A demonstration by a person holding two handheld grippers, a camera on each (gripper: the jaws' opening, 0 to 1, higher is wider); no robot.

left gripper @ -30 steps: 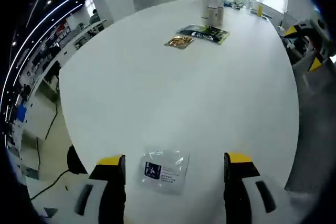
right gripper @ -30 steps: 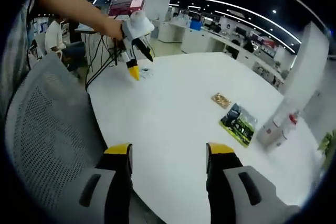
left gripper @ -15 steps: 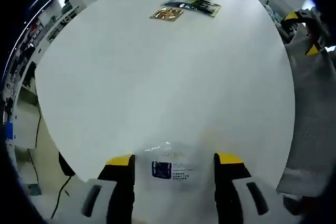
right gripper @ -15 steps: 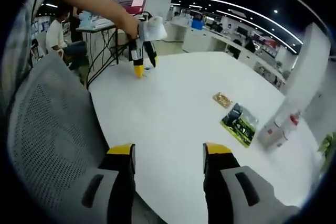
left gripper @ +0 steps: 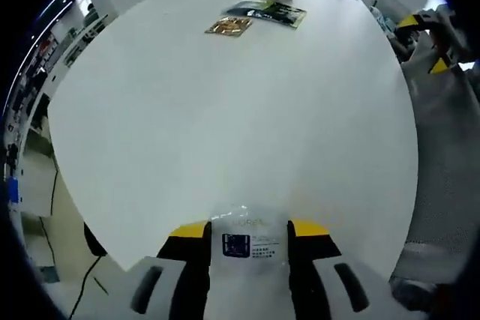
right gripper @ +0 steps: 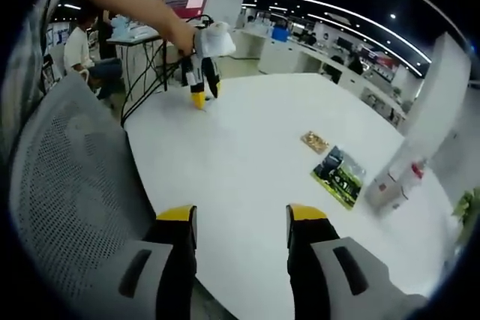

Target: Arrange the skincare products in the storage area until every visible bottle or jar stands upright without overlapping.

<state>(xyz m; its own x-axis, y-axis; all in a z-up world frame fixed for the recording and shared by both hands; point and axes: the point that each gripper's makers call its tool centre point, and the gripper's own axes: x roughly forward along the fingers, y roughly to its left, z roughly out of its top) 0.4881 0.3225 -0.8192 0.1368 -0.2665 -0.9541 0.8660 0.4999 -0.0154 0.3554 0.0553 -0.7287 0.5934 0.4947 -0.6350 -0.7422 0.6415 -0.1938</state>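
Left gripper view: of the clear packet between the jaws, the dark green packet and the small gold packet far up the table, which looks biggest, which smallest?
1. Clear packet, though it sits nearest the camera, so true size is unsure.
2. Dark green packet.
3. Gold packet.

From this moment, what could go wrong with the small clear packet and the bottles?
1. The left gripper is closed on the clear packet near the edge of the white table. The film looks thin and slippery, so it may slide out or drop off the edge.
2. The bottles stand close together beside the green packet. Setting a packet down there may knock one over.
3. The right gripper is open and holds nothing, so it cannot steady them.
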